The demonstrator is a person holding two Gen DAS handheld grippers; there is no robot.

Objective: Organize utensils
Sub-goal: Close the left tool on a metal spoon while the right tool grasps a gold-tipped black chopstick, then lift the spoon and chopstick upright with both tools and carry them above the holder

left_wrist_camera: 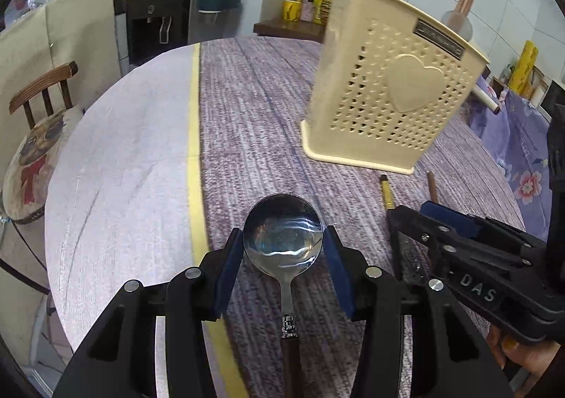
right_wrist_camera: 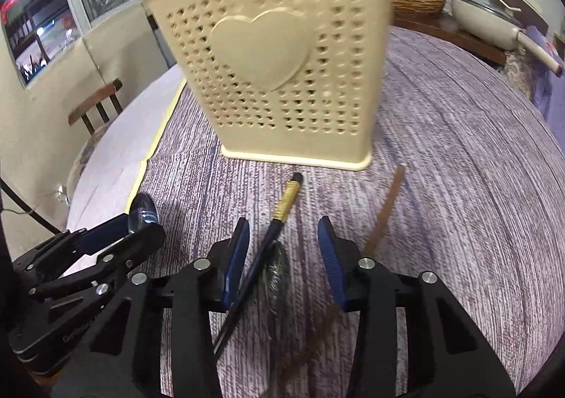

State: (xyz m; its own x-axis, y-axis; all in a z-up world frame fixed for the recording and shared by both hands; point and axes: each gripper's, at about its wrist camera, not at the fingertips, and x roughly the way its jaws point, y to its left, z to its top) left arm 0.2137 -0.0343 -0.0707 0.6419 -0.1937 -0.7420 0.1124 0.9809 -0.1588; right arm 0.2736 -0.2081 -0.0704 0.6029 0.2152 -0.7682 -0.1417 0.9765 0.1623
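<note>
The bench [left_wrist_camera: 247,108], under a purple woven cloth, carries a cream perforated utensil holder [left_wrist_camera: 385,91] with a raised heart on its face, standing upright at the far side. All the loose utensils lie in front of it, nearer the grippers.

The left gripper [left_wrist_camera: 282,249] straddles a steel spoon [left_wrist_camera: 282,242] with a brown handle. The spoon's long axis runs straight along the gripper's own line, bowl pointing away toward the holder, handle trailing back under the camera. The blue pads sit at the bowl's two edges; whether they press on it I cannot tell.

The right gripper [right_wrist_camera: 282,249] stands apart, with a dark-handled utensil with a gold band [right_wrist_camera: 279,221] lying slantwise between its jaws, close to the left pad, banded end toward the holder. A thin brown stick-like utensil [right_wrist_camera: 385,207] lies just outside its right finger.

The holder lies ahead and to the right of the spoon, so the left gripper, judged nearer, must carry it that way.
</note>
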